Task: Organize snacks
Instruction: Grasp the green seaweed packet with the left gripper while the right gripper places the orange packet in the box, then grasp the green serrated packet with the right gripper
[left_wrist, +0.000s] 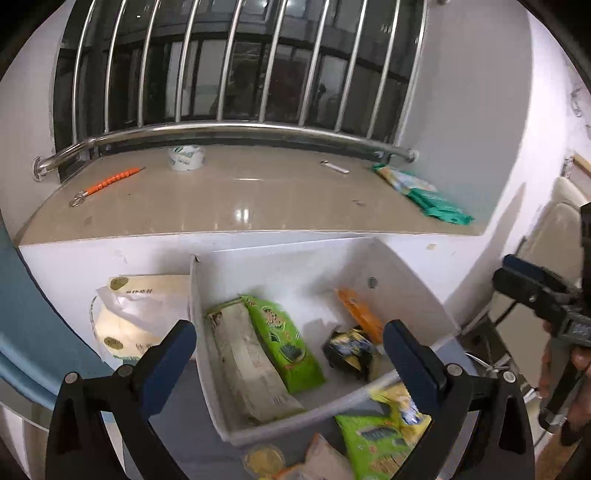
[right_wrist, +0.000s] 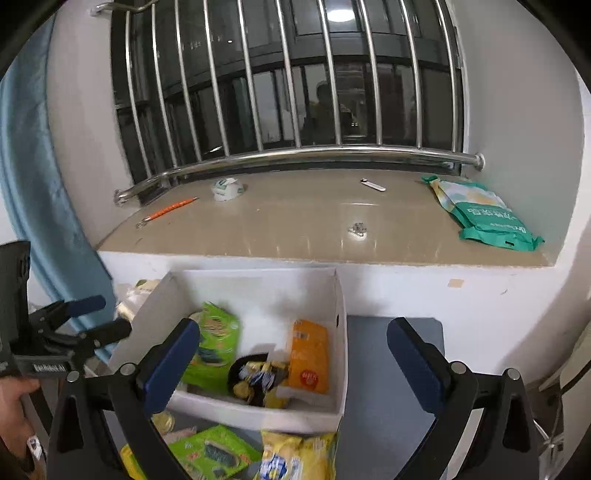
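The left tongs (left_wrist: 290, 347) hang released above the white cardboard box (right_wrist: 341, 332) on the grey desk (right_wrist: 388, 369), where, going left to right, a pale paper-wrapped packet (left_wrist: 247, 362), a green seaweed snack pack (left_wrist: 284, 343), a black-and-yellow crumpled bag (left_wrist: 349, 347) and an orange flat pouch (right_wrist: 308, 356) lie. In front of the box sit another green snack pack (right_wrist: 210, 450) and a yellow crinkly chip bag (right_wrist: 295, 458). The right tongs (right_wrist: 293, 354) are also spread wide, holding nothing, over the box's right half.
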